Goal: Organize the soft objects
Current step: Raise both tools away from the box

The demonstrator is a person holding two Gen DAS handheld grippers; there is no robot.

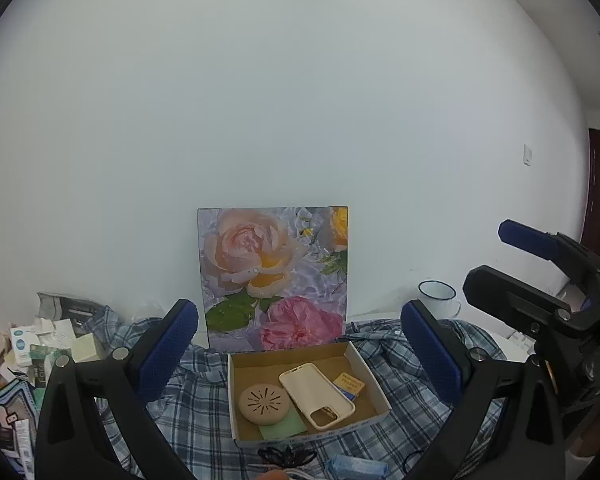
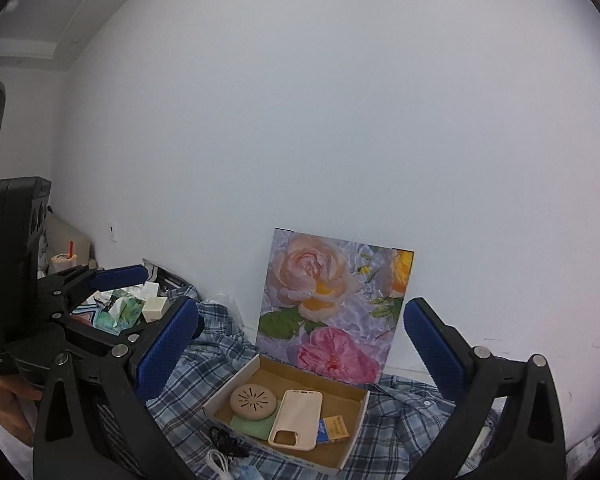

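A blue plaid shirt (image 1: 196, 396) lies crumpled on the table; it also shows in the right wrist view (image 2: 220, 344). On it stands an open cardboard box (image 1: 375, 384) holding a round beige puck (image 1: 264, 403), a cream phone case (image 1: 316, 394), a green sheet (image 1: 286, 426) and a small orange-blue box (image 1: 349, 385). The box (image 2: 355, 428) also shows in the right wrist view. My left gripper (image 1: 300, 360) is open and empty above the box. My right gripper (image 2: 300, 356) is open and empty, held above the box too; it appears in the left wrist view (image 1: 539, 276).
A floral lid (image 1: 276, 276) leans on the white wall behind the box. A white enamel mug (image 1: 439, 298) stands at the right. Small packages and tissues (image 1: 40, 352) pile at the left. A black cord (image 1: 286, 456), white cable (image 2: 218, 462) and blue packet (image 1: 355, 466) lie in front.
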